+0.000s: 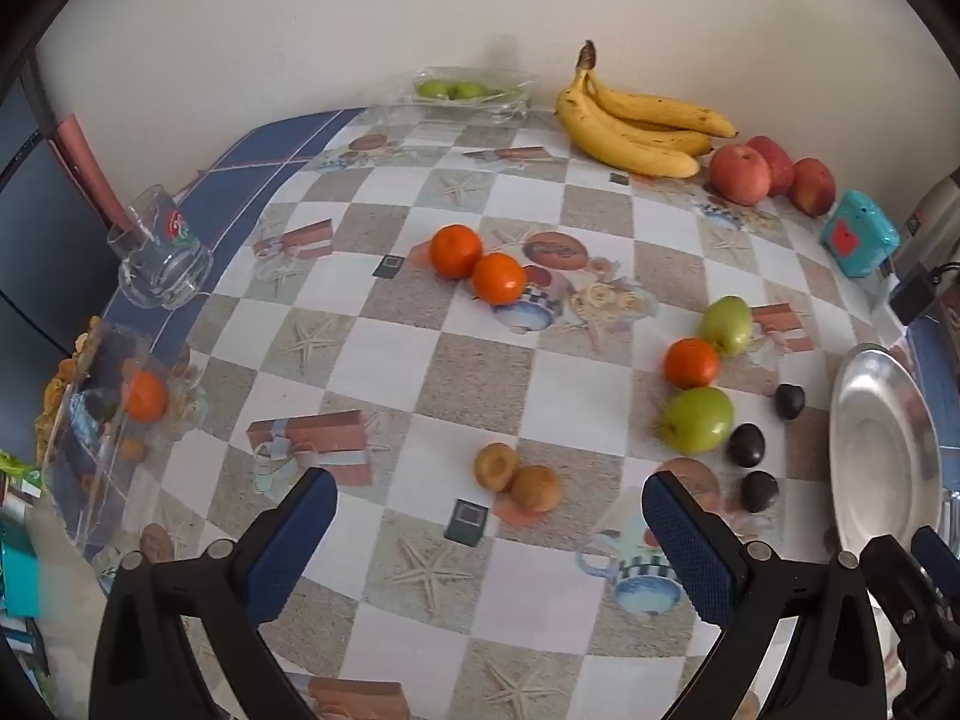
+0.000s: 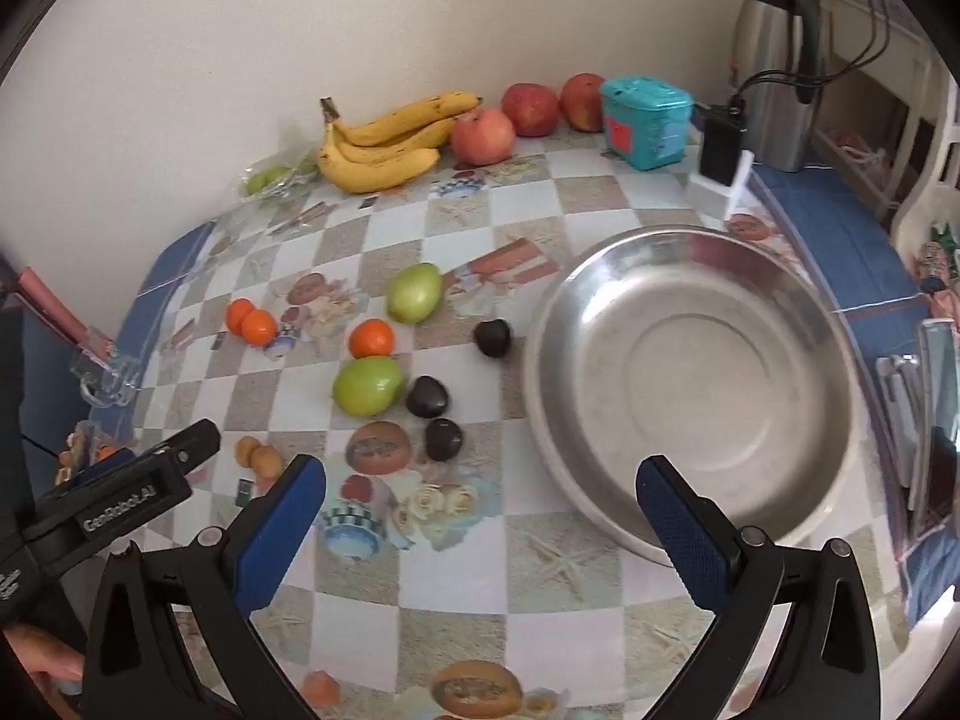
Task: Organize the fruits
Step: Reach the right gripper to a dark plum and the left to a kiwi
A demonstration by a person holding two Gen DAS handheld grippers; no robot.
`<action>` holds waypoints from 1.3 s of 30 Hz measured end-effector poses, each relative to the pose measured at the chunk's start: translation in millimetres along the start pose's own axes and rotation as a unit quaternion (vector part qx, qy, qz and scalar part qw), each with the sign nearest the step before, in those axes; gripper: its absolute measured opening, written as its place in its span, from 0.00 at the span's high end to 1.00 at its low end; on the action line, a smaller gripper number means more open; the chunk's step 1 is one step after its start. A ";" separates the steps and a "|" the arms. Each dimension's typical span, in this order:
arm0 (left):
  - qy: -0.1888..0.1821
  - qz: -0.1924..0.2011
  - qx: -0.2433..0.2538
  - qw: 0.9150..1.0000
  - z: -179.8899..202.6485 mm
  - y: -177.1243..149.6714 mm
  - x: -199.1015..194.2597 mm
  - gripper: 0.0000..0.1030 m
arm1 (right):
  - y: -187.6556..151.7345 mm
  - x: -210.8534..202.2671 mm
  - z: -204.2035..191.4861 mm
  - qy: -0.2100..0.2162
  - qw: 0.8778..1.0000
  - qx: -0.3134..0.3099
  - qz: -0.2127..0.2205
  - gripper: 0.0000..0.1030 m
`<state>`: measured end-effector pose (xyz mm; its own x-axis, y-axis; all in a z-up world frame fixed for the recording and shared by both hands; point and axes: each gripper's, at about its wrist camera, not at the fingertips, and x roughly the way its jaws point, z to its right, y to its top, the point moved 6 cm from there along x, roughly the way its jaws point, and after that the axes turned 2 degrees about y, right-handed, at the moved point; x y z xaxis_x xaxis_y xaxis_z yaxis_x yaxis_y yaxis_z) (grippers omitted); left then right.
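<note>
Left gripper (image 2: 129, 480) arm reads "GenRobot.AI"; fingers apart.

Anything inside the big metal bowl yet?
The metal bowl holds no fruit; its bare bottom shows. The right gripper finger covers only a bit of the near rim.

Premises present as a domestic kitchen or dining corner. A table under a checked vinyl cloth printed with starfish and teacups (image 1: 480, 360) stands against a plain cream wall (image 1: 300, 30). On it are a stainless-steel thermos jug (image 2: 774, 66), a round steel basin (image 2: 690, 384), a clear glass mug (image 1: 159, 252) and a bunch of yellow bananas (image 1: 636, 120).
</note>
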<state>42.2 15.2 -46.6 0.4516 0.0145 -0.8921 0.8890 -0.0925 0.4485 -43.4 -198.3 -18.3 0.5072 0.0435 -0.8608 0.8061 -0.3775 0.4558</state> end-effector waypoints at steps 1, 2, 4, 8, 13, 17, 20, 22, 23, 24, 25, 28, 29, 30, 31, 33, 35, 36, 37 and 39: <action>-0.006 -0.006 -0.007 1.000 -3.4 0.1 3.6 0.00 | 0.3 3.4 -4.3 0.008 1.000 -0.004 -0.003 0.00; -0.014 -0.012 -0.014 1.000 -6.2 -0.5 6.8 0.00 | 0.6 7.2 -8.4 0.013 1.000 -0.008 -0.007 0.00; -0.031 -0.022 -0.032 0.999 -10.7 -1.7 13.1 0.00 | 1.3 14.3 -16.4 0.018 1.000 -0.019 -0.011 0.00; -0.057 -0.039 -0.052 0.996 -13.9 -4.0 25.5 0.02 | 2.7 27.7 -31.8 0.025 0.999 -0.042 -0.016 0.01; -0.068 -0.062 -0.071 0.993 -18.0 -5.2 41.4 0.11 | 2.6 47.7 -40.7 0.025 0.998 -0.061 -0.023 0.12; -0.084 -0.081 -0.090 0.989 -19.9 -7.4 53.6 0.21 | 6.2 58.1 -40.4 0.021 0.997 -0.067 -0.015 0.21; -0.093 -0.094 -0.099 0.986 -20.0 -9.3 60.3 0.29 | 4.9 66.5 -33.9 0.009 0.998 -0.060 -0.031 0.30; -0.096 -0.100 -0.104 0.985 -19.5 -10.0 64.5 0.34 | 5.1 71.6 -29.6 -0.001 0.998 -0.057 -0.039 0.35; -0.098 -0.102 -0.105 0.984 -19.2 -9.9 65.9 0.38 | 4.6 74.5 -27.7 0.000 0.998 -0.052 -0.044 0.37; -0.100 -0.104 -0.106 0.984 -18.9 -9.8 67.5 0.42 | 4.7 77.0 -26.2 -0.001 0.998 -0.049 -0.048 0.38; -0.104 -0.106 -0.109 0.983 -18.1 -10.1 69.1 0.44 | 4.9 79.5 -24.5 -0.003 0.998 -0.046 -0.051 0.39; -0.120 -0.115 -0.124 0.978 -18.0 -10.4 73.1 0.48 | 5.6 86.2 -19.2 -0.009 0.997 -0.038 -0.061 0.43; -0.124 -0.117 -0.129 0.977 -17.9 -10.4 74.2 0.50 | 4.6 88.2 -18.3 -0.011 0.997 -0.038 -0.065 0.44; -0.126 -0.118 -0.132 0.976 -18.3 -10.4 74.8 0.51 | 4.0 90.0 -18.1 -0.011 0.997 -0.038 -0.068 0.45; -0.127 -0.119 -0.133 0.976 -18.3 -10.2 75.7 0.53 | 3.3 92.3 -17.8 -0.012 0.997 -0.038 -0.072 0.45; -0.130 -0.118 -0.137 0.975 -18.7 -10.0 76.9 0.56 | 0.9 96.7 -17.3 -0.015 0.996 -0.038 -0.080 0.48; -0.134 -0.119 -0.144 0.973 -19.7 -9.7 77.8 0.56 | -2.3 100.4 -16.6 -0.019 0.995 -0.040 -0.086 0.50; -0.136 -0.119 -0.148 0.972 -19.9 -9.6 78.5 0.56 | -2.6 101.9 -17.4 -0.020 0.995 -0.040 -0.088 0.51; -0.138 -0.120 -0.149 0.972 -19.7 -9.6 79.3 0.56 | -3.0 102.8 -17.4 -0.021 0.995 -0.040 -0.091 0.54; -0.140 -0.121 -0.149 0.971 -19.2 -10.2 80.6 0.58 | -3.9 104.7 -17.6 -0.023 0.995 -0.041 -0.093 0.58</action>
<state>71.0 36.5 -121.9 0.2260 -0.2748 -0.9345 0.9676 0.1738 0.1830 11.9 -176.0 -106.2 0.3337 0.0623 -0.9406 0.9078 -0.2901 0.3028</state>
